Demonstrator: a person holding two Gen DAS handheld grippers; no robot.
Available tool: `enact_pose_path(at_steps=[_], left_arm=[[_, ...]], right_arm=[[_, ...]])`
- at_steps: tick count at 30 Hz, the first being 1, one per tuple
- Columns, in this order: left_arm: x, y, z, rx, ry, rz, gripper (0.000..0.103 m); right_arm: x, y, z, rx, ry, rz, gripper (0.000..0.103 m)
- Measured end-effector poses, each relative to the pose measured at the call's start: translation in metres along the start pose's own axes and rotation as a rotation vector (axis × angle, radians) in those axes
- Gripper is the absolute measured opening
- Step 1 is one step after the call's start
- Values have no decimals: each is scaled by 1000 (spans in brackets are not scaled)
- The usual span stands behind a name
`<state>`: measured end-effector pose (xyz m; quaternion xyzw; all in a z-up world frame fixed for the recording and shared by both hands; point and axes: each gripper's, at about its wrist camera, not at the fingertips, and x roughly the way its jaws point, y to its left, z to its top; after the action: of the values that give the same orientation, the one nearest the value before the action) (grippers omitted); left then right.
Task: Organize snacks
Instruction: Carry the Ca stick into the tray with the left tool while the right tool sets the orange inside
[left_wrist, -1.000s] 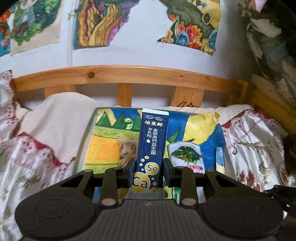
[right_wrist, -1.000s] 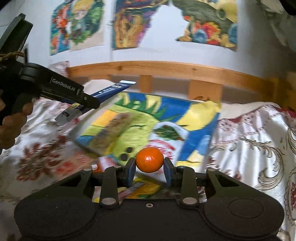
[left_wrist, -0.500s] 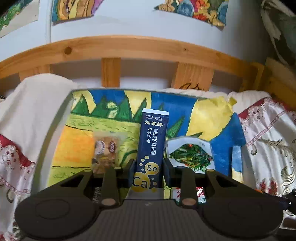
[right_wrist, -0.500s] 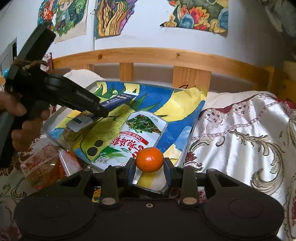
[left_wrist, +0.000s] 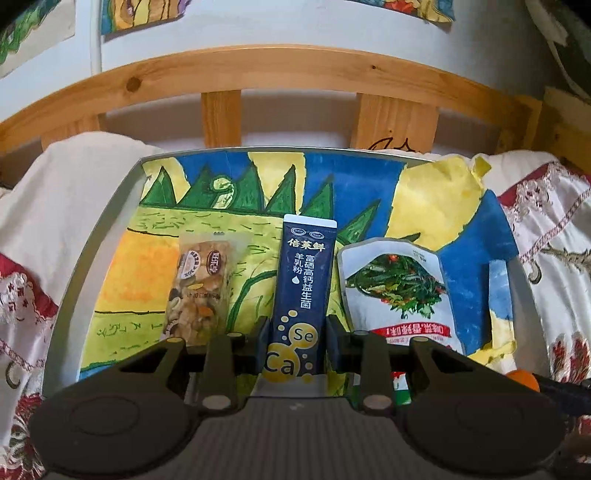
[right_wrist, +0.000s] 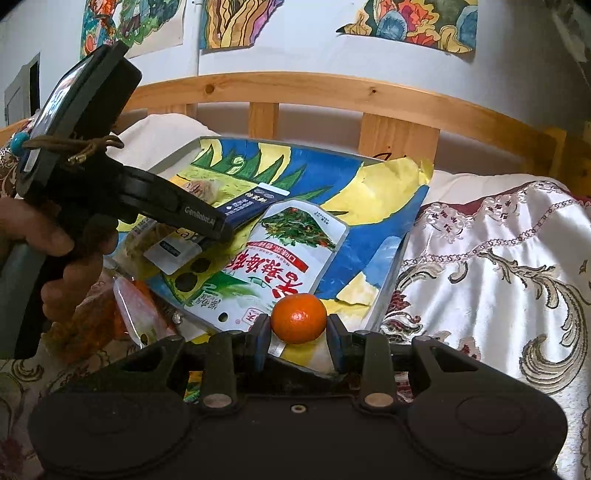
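Note:
My left gripper (left_wrist: 298, 345) is shut on a dark blue stick packet (left_wrist: 303, 291) with white and yellow print, held low over a painted metal tray (left_wrist: 99, 236). In the tray lie a clear bag of mixed nuts (left_wrist: 199, 291) to the left of the packet and a white pouch picturing green vegetables (left_wrist: 399, 291) to its right. My right gripper (right_wrist: 299, 332) is shut on a small orange tangerine (right_wrist: 299, 318) at the tray's near right corner (right_wrist: 391, 280). From the right wrist view the left gripper (right_wrist: 221, 236) shows with the blue packet (right_wrist: 251, 205) slanting down toward the tray.
The tray rests on a bed with white and red embroidered cloth (right_wrist: 498, 266). A wooden headboard rail (left_wrist: 295, 70) runs behind it, under painted pictures on the wall. More snack bags (right_wrist: 136, 314) lie on the cloth by the tray's near left edge. A hand (right_wrist: 55, 254) grips the left tool.
The left gripper has come down and forward over the tray with the blue packet, which now sits between the nut bag and the vegetable pouch. The right gripper with the tangerine has drawn closer to the tray.

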<state>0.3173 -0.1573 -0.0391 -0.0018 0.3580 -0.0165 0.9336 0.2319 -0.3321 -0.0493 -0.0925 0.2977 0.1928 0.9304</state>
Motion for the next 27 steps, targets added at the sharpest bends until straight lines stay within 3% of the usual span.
enact_pose_path(at_steps=[13, 16, 21, 24, 26, 27], left_arm=[[5, -6, -3, 45, 40, -9, 40], [4, -5, -3, 38, 48, -19, 44], [-7, 0, -4, 18, 26, -34, 62], [-20, 1, -3, 20, -12, -46, 75], [-31, 5, -3, 14, -54, -55, 90], [-38, 8, -3, 6, -83, -55, 91]], right_arm=[[2, -2, 1, -1, 4, 5, 35], [1, -1, 1, 1, 3, -1, 40], [-5, -2, 2, 11, -14, -10, 50], [-13, -2, 3, 18, -32, -20, 56], [-20, -1, 5, 26, -48, -23, 60], [-25, 0, 6, 29, -59, -24, 61]])
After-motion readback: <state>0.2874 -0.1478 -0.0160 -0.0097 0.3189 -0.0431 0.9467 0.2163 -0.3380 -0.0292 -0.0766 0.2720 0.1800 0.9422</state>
